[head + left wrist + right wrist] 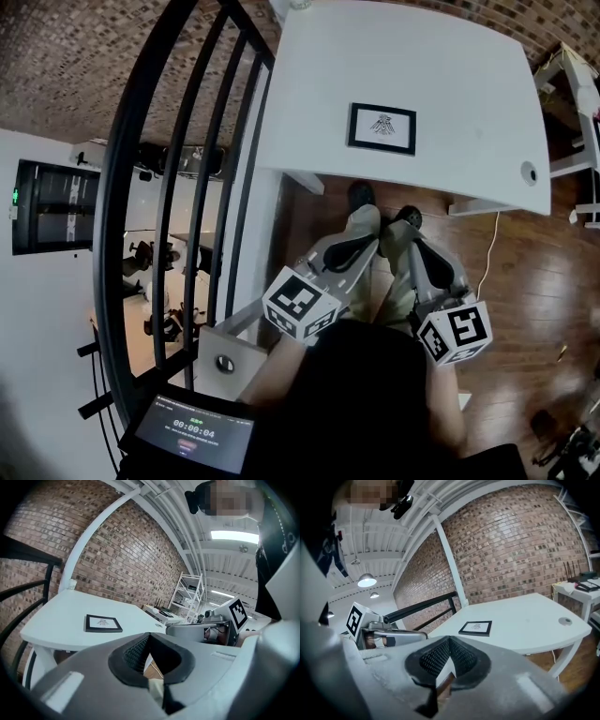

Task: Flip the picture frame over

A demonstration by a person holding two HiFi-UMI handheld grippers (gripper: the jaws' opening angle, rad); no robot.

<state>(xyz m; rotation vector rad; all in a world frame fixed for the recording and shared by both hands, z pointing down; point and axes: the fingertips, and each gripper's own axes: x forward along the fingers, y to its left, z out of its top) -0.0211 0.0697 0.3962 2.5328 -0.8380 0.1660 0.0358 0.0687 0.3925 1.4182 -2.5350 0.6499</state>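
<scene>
The picture frame [382, 128] has a black border and lies flat, print side up, on the white table [450, 84]. It also shows as a picture frame [103, 623] in the left gripper view and a picture frame [476, 628] in the right gripper view, well ahead of the jaws. My left gripper [367, 227] and right gripper [401, 234] hang low in front of the table's near edge, over the person's legs and apart from the frame. The left gripper [149, 637] and right gripper [450, 640] are both shut, with nothing held.
A black metal railing [187, 187] runs along the left. The table has a round cable hole [530, 172] near its right corner. White shelving [190, 595] and a side table [574, 84] stand to the right. Wooden floor [525, 281] lies under the table.
</scene>
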